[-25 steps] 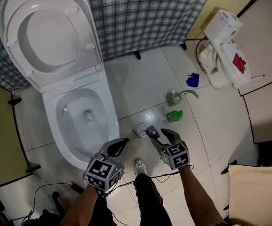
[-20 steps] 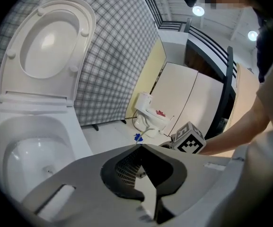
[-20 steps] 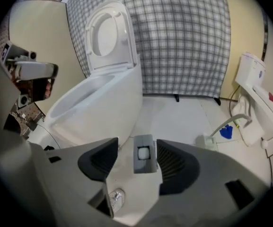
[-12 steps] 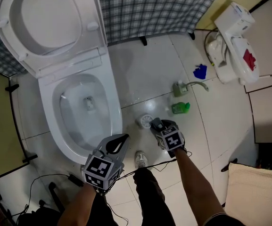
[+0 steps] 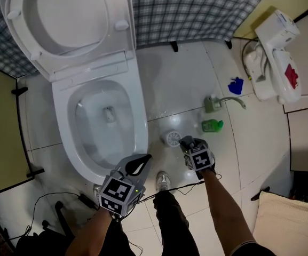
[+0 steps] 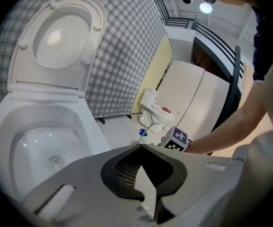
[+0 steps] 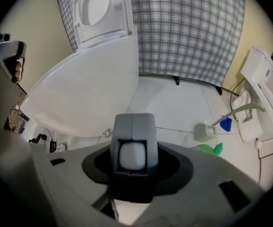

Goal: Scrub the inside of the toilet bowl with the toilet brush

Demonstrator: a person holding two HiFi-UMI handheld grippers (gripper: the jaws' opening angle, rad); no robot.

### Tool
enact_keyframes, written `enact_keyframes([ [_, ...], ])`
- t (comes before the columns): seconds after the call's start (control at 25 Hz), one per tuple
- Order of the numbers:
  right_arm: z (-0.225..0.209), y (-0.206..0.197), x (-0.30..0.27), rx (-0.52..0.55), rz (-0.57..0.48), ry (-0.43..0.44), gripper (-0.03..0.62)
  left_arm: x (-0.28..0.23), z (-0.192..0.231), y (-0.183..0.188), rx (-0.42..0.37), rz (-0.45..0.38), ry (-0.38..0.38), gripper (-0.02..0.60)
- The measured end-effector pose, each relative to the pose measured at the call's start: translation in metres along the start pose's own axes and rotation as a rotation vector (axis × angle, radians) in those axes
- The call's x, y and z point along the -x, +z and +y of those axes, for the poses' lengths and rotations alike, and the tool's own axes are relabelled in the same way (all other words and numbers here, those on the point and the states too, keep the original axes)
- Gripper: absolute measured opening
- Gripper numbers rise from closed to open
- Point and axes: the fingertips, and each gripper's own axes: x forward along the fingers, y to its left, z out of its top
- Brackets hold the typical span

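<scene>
Presently, right gripper (image 5: 188,143): low by the floor, jaws closing round the toilet brush (image 7: 132,152) handle, not yet pinching it.
Toilet brush: upright in its holder (image 5: 173,138), just right of the toilet bowl (image 5: 84,137), ready to lift.
Left gripper (image 5: 137,163): closed, empty, kept clear.
Lid (image 5: 71,20): raised for access.

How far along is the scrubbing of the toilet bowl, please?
Done: the lid is up, so the bowl is open. In hand: the right gripper is closing its jaws around the brush handle, pads not yet pressing; the brush sits in its holder on the floor. The left gripper is shut and empty. Left: lifting the brush and all the scrubbing.
</scene>
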Motion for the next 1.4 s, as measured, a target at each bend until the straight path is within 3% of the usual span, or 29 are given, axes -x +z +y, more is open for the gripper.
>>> enact_keyframes([
  [0.24,-0.008,0.007,0.039,-0.039,-0.036,0.011,0.202,0.006,0.001,0.010,-0.003,-0.008,0.008,0.009],
  [0.48,-0.008,0.032,0.119,-0.047,-0.125,0.022,0.202,0.029,-0.002,0.049,0.007,-0.044,0.020,0.008],
  [1.04,0.036,0.192,0.323,0.000,-0.581,0.044,0.202,0.125,0.029,0.137,0.017,-0.164,0.143,0.008],
  [1.2,0.070,0.231,0.342,0.037,-0.652,0.110,0.202,0.155,0.048,0.150,0.029,-0.192,0.199,0.008],
  [1.4,0.108,0.262,0.326,0.065,-0.662,0.187,0.202,0.179,0.074,0.148,0.052,-0.201,0.257,0.008],
])
